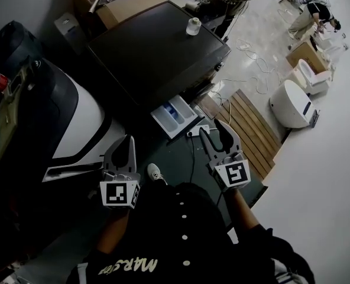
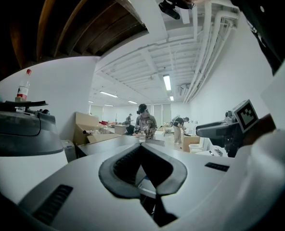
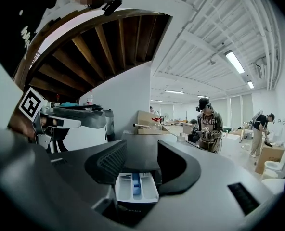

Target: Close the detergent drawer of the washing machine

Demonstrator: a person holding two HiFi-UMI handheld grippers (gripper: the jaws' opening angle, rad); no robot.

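**Detergent drawer pulled out, both grippers near it**

The white detergent drawer [image 1: 176, 117], with a blue insert in its middle compartment, juts from the front of the dark washing machine [image 1: 154, 52]. The right gripper [image 1: 214, 129] has its jaws spread and empty, and the drawer lies at its 10 o'clock. The left gripper [image 1: 126, 141], jaws pressed together on nothing, sits at the drawer's 7 o'clock.

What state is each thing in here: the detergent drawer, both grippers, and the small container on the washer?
detergent drawer, pulled out, compartments showing.
left gripper, shut, nothing between its jaws.
right gripper, open, empty; the drawer lies ahead of it, not gripped.
small white container, upright on top of the washing machine.
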